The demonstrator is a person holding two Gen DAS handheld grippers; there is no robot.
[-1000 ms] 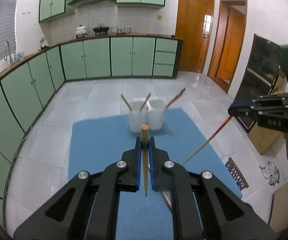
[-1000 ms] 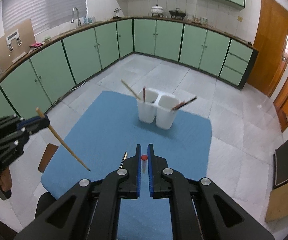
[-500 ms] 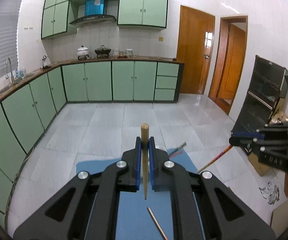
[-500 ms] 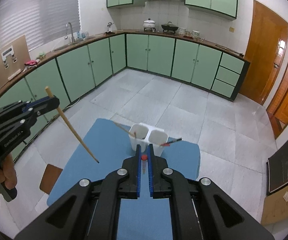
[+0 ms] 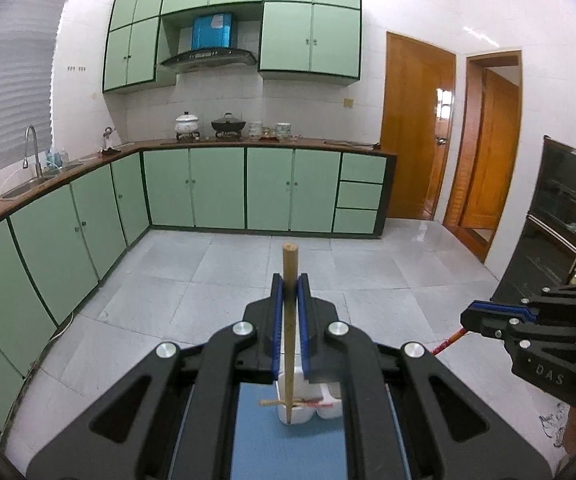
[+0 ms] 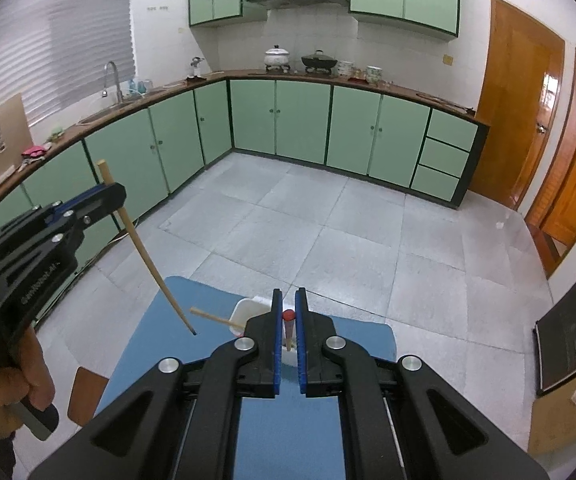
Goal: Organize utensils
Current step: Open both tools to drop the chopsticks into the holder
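My left gripper [image 5: 289,280] is shut on a plain wooden chopstick [image 5: 289,320], held upright with its tip over the white twin-cup holder [image 5: 308,402]. It also shows in the right wrist view [image 6: 104,196], chopstick [image 6: 148,256] slanting down toward the holder [image 6: 248,312]. My right gripper [image 6: 289,300] is shut on a red-tipped chopstick [image 6: 288,320], just above the holder; it shows in the left wrist view [image 5: 488,316] with the red chopstick [image 5: 448,342] pointing down-left. Another wooden chopstick [image 6: 216,318] leans out of the holder.
The holder stands on a blue mat [image 6: 176,344] over a table above a grey tiled floor. Green cabinets [image 5: 216,188] line the walls. A black cabinet [image 5: 560,216] stands on the right. A brown board [image 6: 84,396] lies at the mat's left edge.
Both grippers have risen and tilted up, then come forward over the holder. The holder has slid low in both views, now partly hidden behind the fingers. Both chopsticks stay gripped.
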